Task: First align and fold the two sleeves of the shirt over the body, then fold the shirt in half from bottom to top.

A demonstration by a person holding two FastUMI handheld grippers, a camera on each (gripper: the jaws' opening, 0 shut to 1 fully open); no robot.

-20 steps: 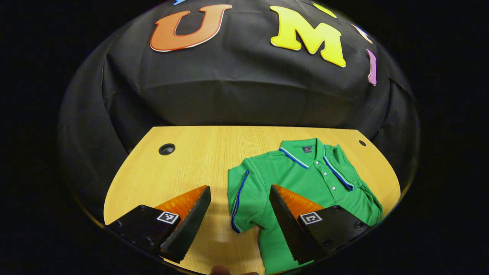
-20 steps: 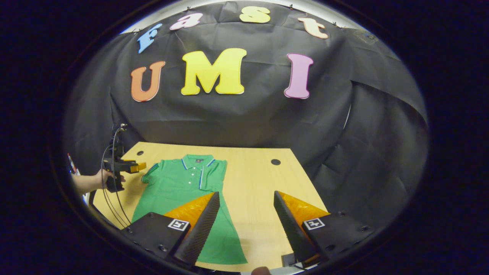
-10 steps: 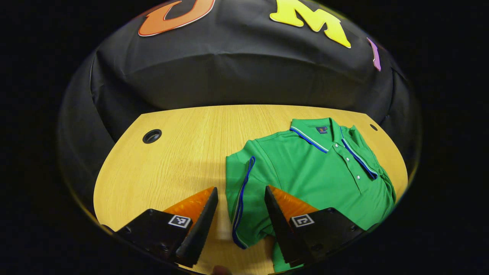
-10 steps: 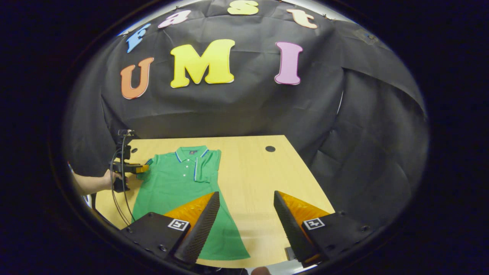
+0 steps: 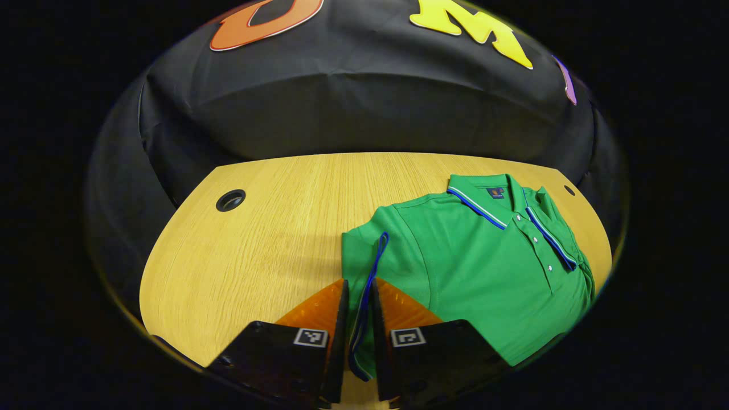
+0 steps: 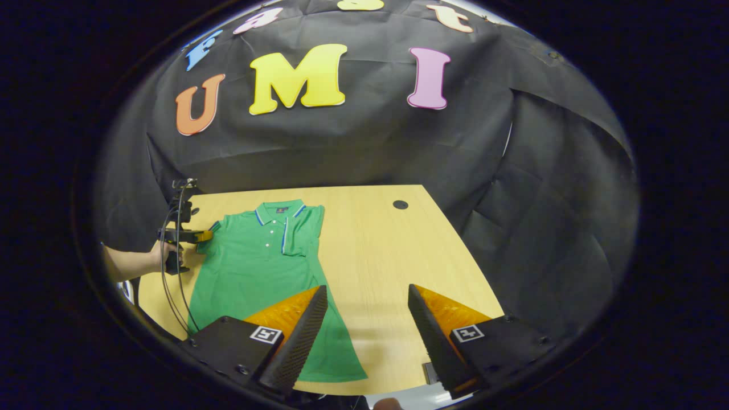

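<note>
Table (image 5: 250,250) with the green shirt (image 5: 484,267) lying flat on it, collar away from me. Far sleeve looks folded in already. My left claw (image 5: 357,330) is pinched down on the near sleeve's (image 5: 364,267) blue-trimmed cuff; right claw (image 6: 364,330) hangs wide open, holding nothing, near the hem. I'd lift low and lay it straight across the chest. Collar tag's too tiny to read.

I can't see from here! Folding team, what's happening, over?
Left tool shut on the shirt's sleeve. Right tool open, over table. Shirt flat, other sleeve already folded. Nothing in the way.
</note>
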